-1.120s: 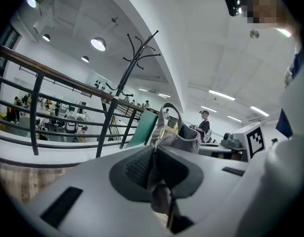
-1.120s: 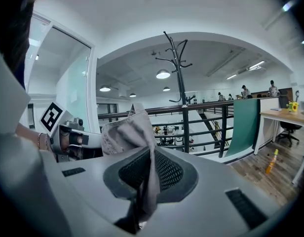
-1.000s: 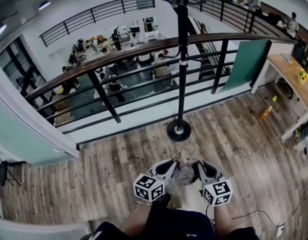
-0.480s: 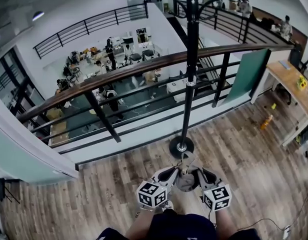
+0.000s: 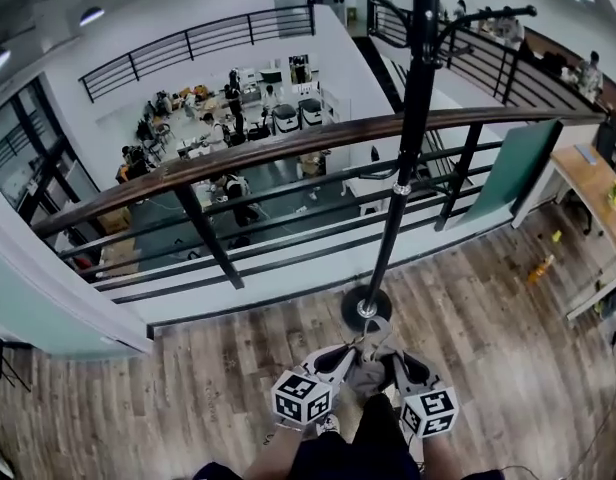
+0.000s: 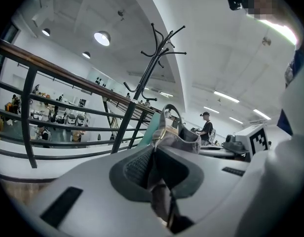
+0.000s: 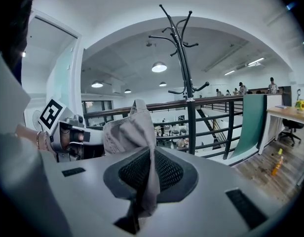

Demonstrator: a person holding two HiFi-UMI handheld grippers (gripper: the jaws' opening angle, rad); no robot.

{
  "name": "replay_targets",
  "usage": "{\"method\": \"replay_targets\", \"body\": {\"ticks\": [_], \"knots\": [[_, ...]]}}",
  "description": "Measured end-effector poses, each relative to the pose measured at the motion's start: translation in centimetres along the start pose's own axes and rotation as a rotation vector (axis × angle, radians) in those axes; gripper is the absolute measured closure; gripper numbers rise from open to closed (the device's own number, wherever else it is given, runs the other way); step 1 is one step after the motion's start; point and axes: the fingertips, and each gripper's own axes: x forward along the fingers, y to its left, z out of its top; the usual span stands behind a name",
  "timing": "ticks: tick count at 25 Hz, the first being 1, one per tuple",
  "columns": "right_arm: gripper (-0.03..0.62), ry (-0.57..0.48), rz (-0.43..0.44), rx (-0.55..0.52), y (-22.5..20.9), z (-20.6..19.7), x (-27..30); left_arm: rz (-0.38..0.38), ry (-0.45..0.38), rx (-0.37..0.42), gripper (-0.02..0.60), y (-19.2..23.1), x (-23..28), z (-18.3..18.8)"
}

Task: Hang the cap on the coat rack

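A grey cap [image 5: 368, 370] hangs between my two grippers just in front of the person's body. My left gripper [image 5: 340, 360] is shut on one side of the cap [image 6: 179, 141], its strap buckle standing above the jaws. My right gripper [image 5: 393, 366] is shut on the other side, the cap's fabric [image 7: 130, 132] pinched between its pads. The black coat rack [image 5: 408, 138] stands straight ahead on a round base [image 5: 364, 309], close beyond the cap. Its curved hooks [image 7: 176, 26] rise high above both grippers. The hooks [image 6: 159, 43] carry nothing.
A railing with a wooden handrail [image 5: 288, 148] and black bars runs just behind the rack, over a lower floor with people and desks. A wooden desk [image 5: 598, 183] stands at the right, an orange bottle [image 5: 540, 268] on the wood floor near it. A teal panel [image 5: 523, 168] leans on the railing.
The view has closed in on the coat rack and tilted up: the pole and base have shifted right and nearer. Both grippers keep hold of the cap, now close to the base.
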Motion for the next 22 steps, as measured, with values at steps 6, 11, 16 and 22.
{"method": "replay_targets", "body": {"ticks": [6,11,16,22], "knots": [[0.554,-0.002,0.048,-0.009,-4.0,1.2,3.1,0.033,0.006,-0.002,0.552,1.4,4.4,1.2],[0.554,-0.049,0.086,-0.04,-8.2,5.1,5.9,0.06,-0.028,0.023,0.552,2.5,8.8,5.0],[0.554,-0.084,0.126,-0.076,-12.6,9.6,7.6,0.098,-0.074,0.065,0.552,2.3,13.2,10.0],[0.556,-0.109,0.172,-0.111,-15.1,13.0,10.0,0.137,-0.119,0.097,0.552,3.1,15.9,13.2]]}}
